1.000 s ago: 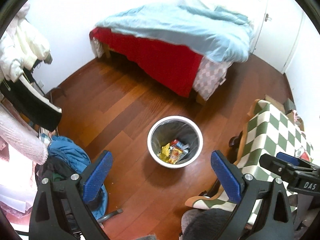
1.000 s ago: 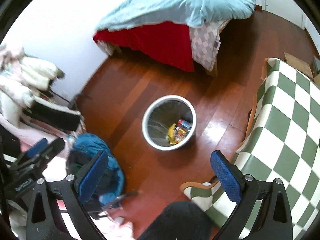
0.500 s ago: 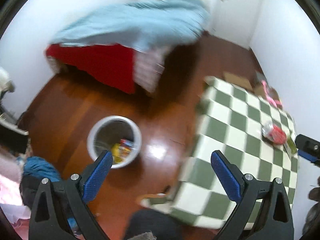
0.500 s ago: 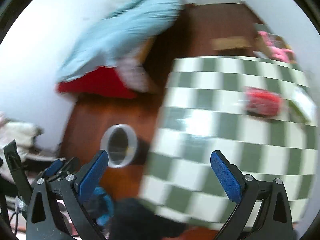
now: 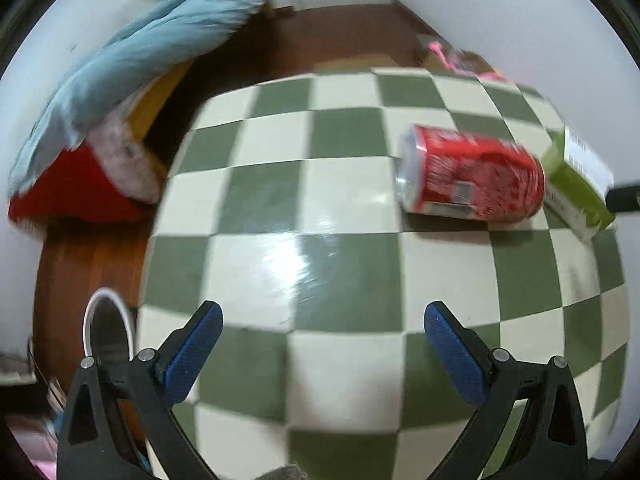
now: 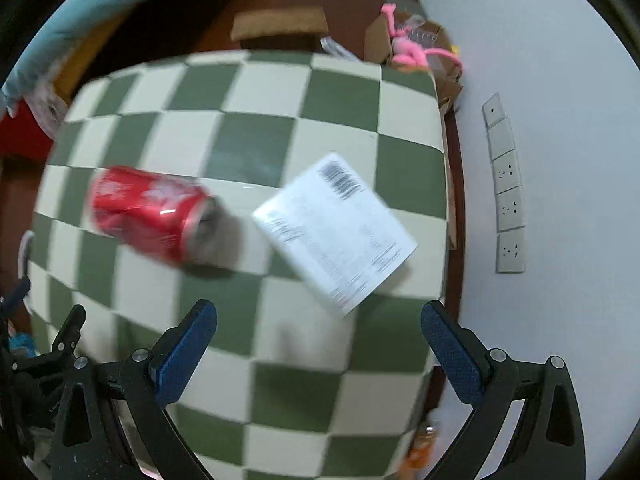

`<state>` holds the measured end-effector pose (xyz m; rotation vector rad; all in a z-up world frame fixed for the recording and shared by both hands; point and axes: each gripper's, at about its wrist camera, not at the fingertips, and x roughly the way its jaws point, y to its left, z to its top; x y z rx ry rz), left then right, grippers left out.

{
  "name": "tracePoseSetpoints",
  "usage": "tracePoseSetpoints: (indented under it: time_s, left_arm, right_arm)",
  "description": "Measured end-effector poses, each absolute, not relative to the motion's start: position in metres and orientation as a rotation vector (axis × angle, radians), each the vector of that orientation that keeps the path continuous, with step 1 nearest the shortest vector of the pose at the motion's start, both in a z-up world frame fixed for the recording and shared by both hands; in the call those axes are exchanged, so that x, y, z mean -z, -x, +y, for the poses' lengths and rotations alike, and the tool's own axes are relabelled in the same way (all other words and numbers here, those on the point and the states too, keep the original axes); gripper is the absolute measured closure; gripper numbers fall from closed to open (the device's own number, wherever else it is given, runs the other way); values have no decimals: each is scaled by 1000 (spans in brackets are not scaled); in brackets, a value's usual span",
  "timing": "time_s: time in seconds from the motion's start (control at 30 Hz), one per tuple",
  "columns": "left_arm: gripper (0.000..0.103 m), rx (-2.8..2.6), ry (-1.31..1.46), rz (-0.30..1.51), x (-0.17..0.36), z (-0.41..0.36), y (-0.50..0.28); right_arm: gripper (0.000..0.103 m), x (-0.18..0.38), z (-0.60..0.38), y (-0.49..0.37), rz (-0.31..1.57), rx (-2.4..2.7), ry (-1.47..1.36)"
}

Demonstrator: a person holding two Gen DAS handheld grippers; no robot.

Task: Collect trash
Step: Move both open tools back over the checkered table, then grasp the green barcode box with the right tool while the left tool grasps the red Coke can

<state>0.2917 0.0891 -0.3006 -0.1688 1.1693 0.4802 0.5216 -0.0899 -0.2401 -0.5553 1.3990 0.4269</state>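
A red soda can (image 5: 472, 176) (image 6: 150, 214) lies on its side on the green-and-cream checkered table (image 5: 340, 264) (image 6: 256, 128). Right beside it rests a small carton (image 5: 580, 184), green on its sides with a white printed face (image 6: 336, 232). My left gripper (image 5: 320, 348) hovers open over the near part of the table, short of the can. My right gripper (image 6: 318, 344) is open too, just in front of the carton. The white-rimmed trash bin (image 5: 106, 328) stands on the floor to the left of the table, only partly visible.
A bed with a blue duvet (image 5: 140, 48) and red sheet (image 5: 68, 188) stands beyond the table on a wooden floor (image 5: 332, 36). Cardboard boxes with a pink toy (image 6: 404, 50) sit at the far table edge. A white wall with sockets (image 6: 508, 200) runs along the right.
Both grippers have swung from above the bin on the floor to over the checkered table. The can and carton, once far off, now lie close in front. Both stay open.
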Motion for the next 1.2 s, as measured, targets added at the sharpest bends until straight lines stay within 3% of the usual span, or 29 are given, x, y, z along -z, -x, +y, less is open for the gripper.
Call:
tracePoseSetpoints:
  time_s: [0.33, 0.73, 0.87, 1.13, 1.2]
  left_arm:
    - [0, -434, 106, 1228, 330, 78, -317]
    - [0, -53, -471, 1074, 257, 27, -358]
    - [0, 175, -540, 1169, 259, 20, -388]
    - [1, 313, -669, 1376, 314, 2, -426]
    - [17, 309, -684, 1394, 323, -1, -426]
  right_arm:
    - [0, 303, -73, -571, 1495, -510, 641]
    - [4, 293, -142, -564, 1565, -436, 269]
    - [4, 290, -169, -557, 1583, -418, 200]
    - [4, 295, -183, -562, 1609, -399, 156]
    - [4, 297, -182, -562, 1608, -401, 157]
